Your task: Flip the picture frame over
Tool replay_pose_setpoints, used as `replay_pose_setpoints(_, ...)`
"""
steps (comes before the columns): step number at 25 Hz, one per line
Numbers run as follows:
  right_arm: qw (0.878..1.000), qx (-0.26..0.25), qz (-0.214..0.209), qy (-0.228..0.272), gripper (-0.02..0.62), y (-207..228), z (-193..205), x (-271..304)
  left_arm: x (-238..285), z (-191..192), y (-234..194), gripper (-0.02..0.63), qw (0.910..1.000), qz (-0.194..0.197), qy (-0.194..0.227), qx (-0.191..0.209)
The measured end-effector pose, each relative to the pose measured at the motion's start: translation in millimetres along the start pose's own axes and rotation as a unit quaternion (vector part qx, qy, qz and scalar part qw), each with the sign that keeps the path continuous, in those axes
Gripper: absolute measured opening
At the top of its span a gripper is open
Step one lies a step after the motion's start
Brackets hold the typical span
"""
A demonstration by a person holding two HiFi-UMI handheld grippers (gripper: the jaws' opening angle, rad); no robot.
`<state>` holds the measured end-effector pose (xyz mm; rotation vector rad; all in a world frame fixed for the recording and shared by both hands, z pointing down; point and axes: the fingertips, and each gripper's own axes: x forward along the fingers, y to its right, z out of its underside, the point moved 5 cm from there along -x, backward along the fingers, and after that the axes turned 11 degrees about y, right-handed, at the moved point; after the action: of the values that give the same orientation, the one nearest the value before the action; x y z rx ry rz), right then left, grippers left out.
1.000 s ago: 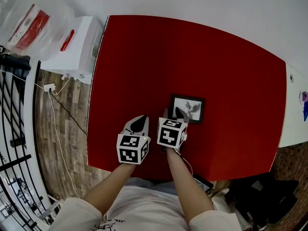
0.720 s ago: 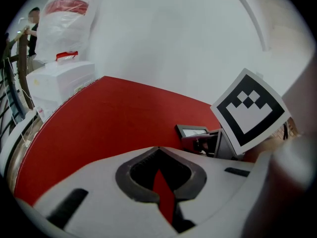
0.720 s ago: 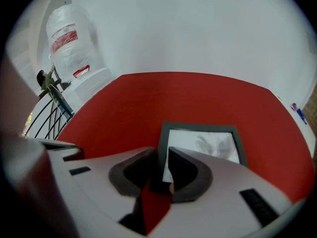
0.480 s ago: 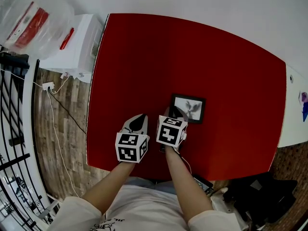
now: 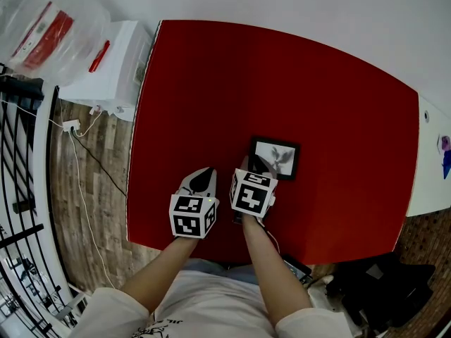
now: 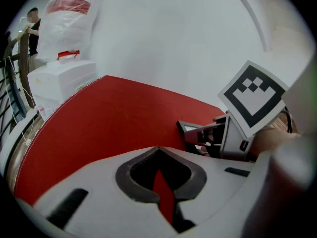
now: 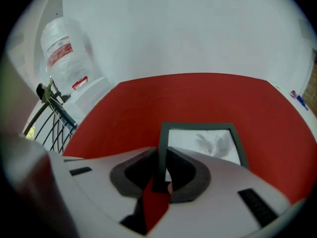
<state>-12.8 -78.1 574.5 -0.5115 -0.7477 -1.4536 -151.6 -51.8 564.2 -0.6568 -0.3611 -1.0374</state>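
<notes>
A small black picture frame (image 5: 278, 158) with a grey-and-white print lies face up on the red table (image 5: 282, 83). My right gripper (image 5: 255, 166) reaches down onto the frame's left edge. In the right gripper view the picture frame (image 7: 200, 143) has that edge standing between the jaws of my right gripper (image 7: 161, 162). Those jaws are closing and both pads touch the edge. My left gripper (image 5: 204, 178) rests just left of it, shut with nothing in it. In the left gripper view my left gripper (image 6: 158, 150) shows only red table past its tips, and the frame (image 6: 190, 129) lies off to the right.
A white box (image 5: 106, 65) with a clear plastic bag (image 5: 46, 30) on it stands left of the table. A black railing (image 5: 17, 153) and a cable (image 5: 72, 127) lie on the wood floor. A dark bag (image 5: 380, 287) sits at the lower right.
The right gripper's jaws look drawn in closer round the frame's left edge. Both hands and the frame stay where they were.
</notes>
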Motion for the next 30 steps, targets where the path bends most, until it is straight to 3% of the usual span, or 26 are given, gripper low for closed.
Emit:
replay_pose_setpoints(9,0.995,0.074,-0.066,0.025,0.066,-4,-27,-27,-2,0,5,-0.008,1.0,0.0,0.001,0.001)
replay_pose_setpoints(17,0.977,0.16,-0.138,0.033,0.066,0,-44,-45,0,1,12,-0.008,1.0,0.003,0.001,0.002)
replay_pose_setpoints(24,0.944,0.241,-0.218,0.054,0.066,6,-55,-56,0,-1,21,-0.008,1.0,0.004,0.004,0.003)
replay_pose_setpoints(30,0.896,0.314,-0.309,0.059,0.066,14,-64,-61,-1,0,28,-0.008,1.0,0.005,0.005,0.005)
